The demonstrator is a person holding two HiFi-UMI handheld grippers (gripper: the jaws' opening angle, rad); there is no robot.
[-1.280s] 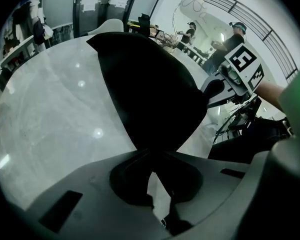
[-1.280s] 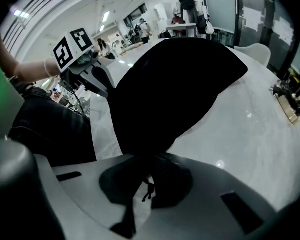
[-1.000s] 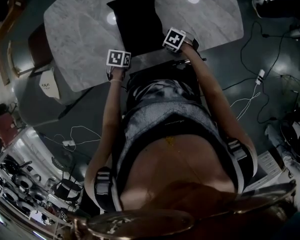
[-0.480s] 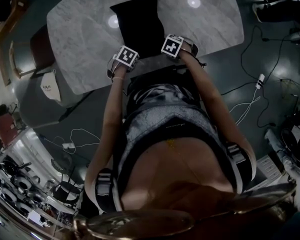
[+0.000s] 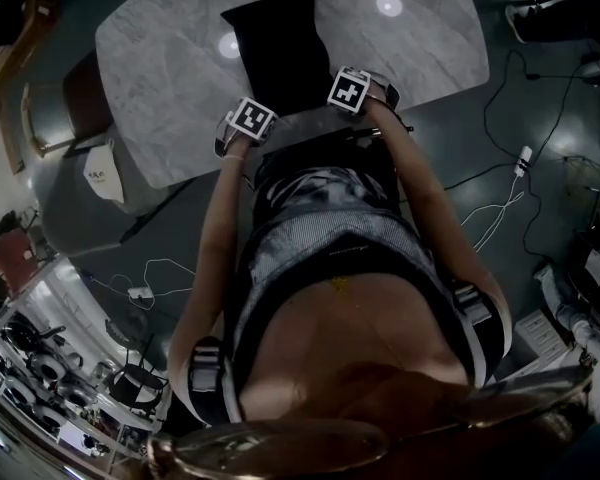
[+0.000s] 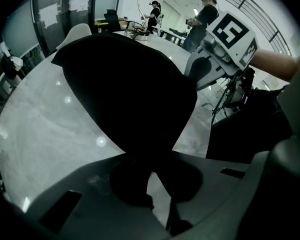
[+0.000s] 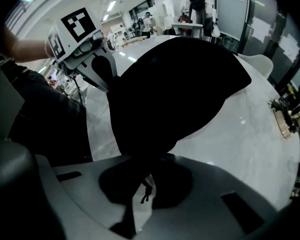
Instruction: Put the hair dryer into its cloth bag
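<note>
The black cloth bag [image 5: 276, 50] lies flat on the grey marble table [image 5: 170, 78], its mouth end toward the near edge. My left gripper [image 5: 256, 114] and right gripper [image 5: 340, 93] sit at the bag's two near corners. In the left gripper view the bag [image 6: 125, 89] fills the middle and its fabric runs down between the shut jaws of my left gripper [image 6: 157, 186]. In the right gripper view the bag [image 7: 175, 89] also runs into the shut right gripper [image 7: 142, 184], where a short cord end dangles. No hair dryer shows in any view.
A chair [image 5: 65, 103] stands at the table's left end, with a white paper bag [image 5: 102, 175] below it. Cables [image 5: 500, 193] trail over the floor at the right. People [image 6: 202, 14] stand beyond the table's far side. Small items [image 7: 285, 114] lie near the table's right edge.
My left gripper has shifted right and inward to the bag's near corner and rolled, so its marker cube now sits tilted. The right gripper has barely moved. The bag lies as before.
</note>
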